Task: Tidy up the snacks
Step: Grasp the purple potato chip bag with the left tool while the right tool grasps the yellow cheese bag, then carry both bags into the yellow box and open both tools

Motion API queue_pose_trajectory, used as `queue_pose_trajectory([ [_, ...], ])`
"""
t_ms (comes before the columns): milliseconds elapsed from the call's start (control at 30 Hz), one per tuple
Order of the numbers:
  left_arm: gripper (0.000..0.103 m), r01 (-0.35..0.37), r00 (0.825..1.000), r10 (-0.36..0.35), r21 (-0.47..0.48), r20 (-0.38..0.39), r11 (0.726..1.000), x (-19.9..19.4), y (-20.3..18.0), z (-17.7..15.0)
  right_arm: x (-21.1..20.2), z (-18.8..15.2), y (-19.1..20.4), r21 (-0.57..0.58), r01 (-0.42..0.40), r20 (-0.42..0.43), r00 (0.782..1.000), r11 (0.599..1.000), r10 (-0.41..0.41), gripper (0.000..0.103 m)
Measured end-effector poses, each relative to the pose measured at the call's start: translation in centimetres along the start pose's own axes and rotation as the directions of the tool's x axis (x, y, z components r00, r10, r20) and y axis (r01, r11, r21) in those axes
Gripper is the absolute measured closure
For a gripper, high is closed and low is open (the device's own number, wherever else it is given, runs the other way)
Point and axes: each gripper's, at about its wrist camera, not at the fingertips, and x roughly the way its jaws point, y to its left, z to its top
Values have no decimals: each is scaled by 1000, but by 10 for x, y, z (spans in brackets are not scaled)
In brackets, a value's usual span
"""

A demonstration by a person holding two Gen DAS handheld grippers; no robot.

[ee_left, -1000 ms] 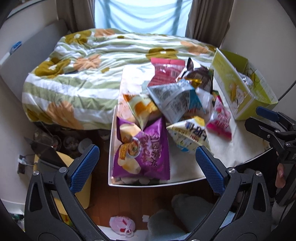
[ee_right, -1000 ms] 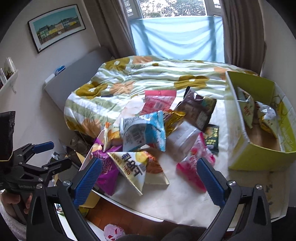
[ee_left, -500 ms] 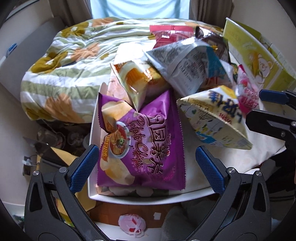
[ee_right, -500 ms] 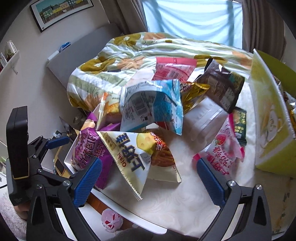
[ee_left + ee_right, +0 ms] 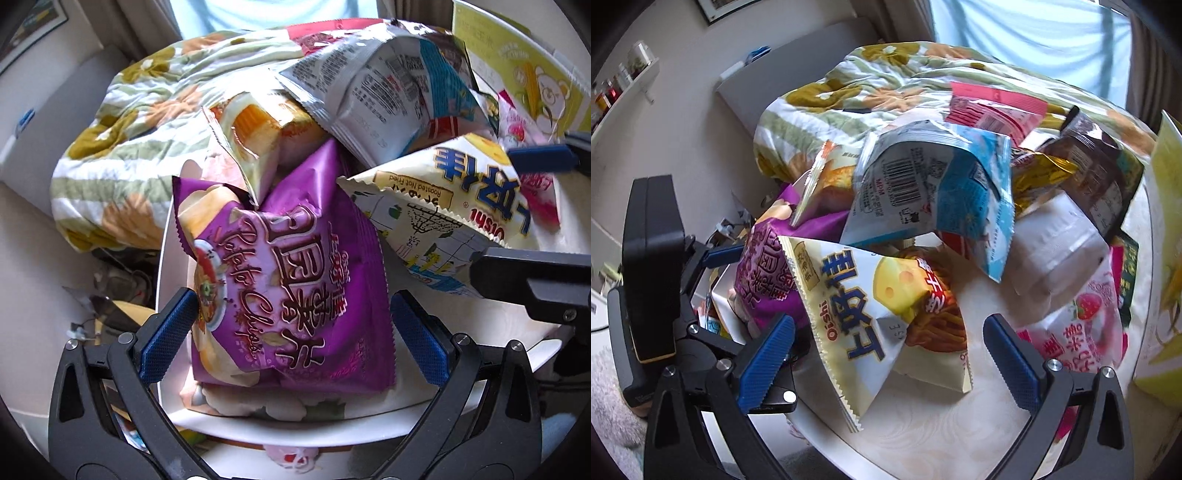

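Fingers wide, straddling purple bag.

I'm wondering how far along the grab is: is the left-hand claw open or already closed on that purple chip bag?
Open. The left gripper has its blue pads either side of the purple chip bag, not squeezing it.

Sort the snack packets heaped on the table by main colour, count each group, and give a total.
Purple: 1
Yellow-and-white: 1
Blue-and-white: 1
Orange: 1
Pink: 2
Gold: 1
Brown: 1
Dark green: 1
Clear: 1
Total: 10
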Motion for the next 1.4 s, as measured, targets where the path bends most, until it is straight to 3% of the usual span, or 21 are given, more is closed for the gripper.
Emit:
queue_pose_trajectory([
  [133, 7, -30, 999, 30, 37, -14, 999, 3, -3, 0, 9, 5, -1, -44, -24, -23, 999, 999, 23, 1],
  [400, 30, -41, 999, 41, 43, -13, 998, 0, 3, 2, 29, 14, 2, -104, -68, -74, 995, 992, 60, 1],
  [633, 37, -16, 1000, 16, 6, -23, 1000, -4, 14, 5, 46, 21, -2, -101, -115, -109, 989, 988, 104, 1],
  [800, 39, 0, 1000, 0, -3, -25, 1000, -10, 11, 2, 50, 23, -7, -87, -147, -122, 983, 985, 136, 3],
  [900, 39, 14, 1000, -14, 5, -21, 1000, -15, 9, -1, 51, 21, -9, -82, -158, -129, 981, 984, 147, 17],
  [1033, 41, 27, 999, -26, 11, -19, 1000, -21, 10, -3, 40, 17, -10, -75, -158, -109, 983, 985, 149, 24],
  [1400, 42, 72, 997, -72, 13, 24, 997, -50, 10, -9, 2, 4, -1, -24, -123, -40, 992, 992, 122, 30],
])
